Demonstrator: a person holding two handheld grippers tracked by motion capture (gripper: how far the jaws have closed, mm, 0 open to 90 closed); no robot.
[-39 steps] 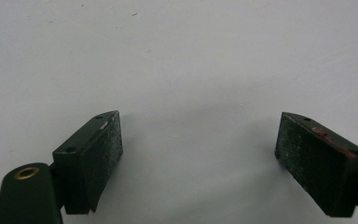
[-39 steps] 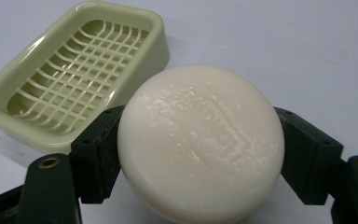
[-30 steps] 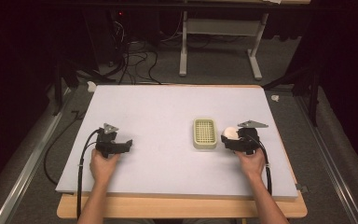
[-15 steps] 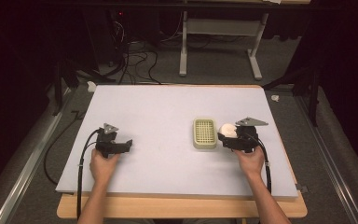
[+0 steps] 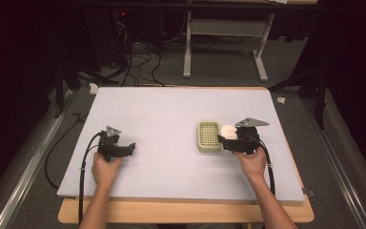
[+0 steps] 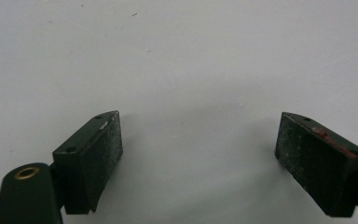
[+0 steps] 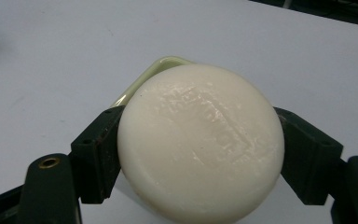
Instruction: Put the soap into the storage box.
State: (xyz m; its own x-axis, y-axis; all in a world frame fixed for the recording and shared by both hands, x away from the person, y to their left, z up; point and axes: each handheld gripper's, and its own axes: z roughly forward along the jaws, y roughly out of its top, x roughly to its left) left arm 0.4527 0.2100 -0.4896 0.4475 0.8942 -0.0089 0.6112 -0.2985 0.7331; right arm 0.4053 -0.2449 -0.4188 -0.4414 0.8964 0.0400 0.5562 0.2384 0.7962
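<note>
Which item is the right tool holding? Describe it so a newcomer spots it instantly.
Start at the pale grey table mat, then go to its right half, where a pale green slotted tray sits. Right beside the tray, the right tool grips a round soap bar between its jaws. It is the one smooth, cream-white disc there.

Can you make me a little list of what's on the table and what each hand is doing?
table: white board on a wooden table
soap: round white bar, gripped on both sides
soap dish: pale green, slotted, nothing in it, just left of the soap
right gripper: jaws shut on the soap, beside the dish
left gripper: jaws wide open, nothing between them, over bare board
hands: one hand holds each gripper, forearms coming from the near edge
floor behind: cables and a metal stand
</note>
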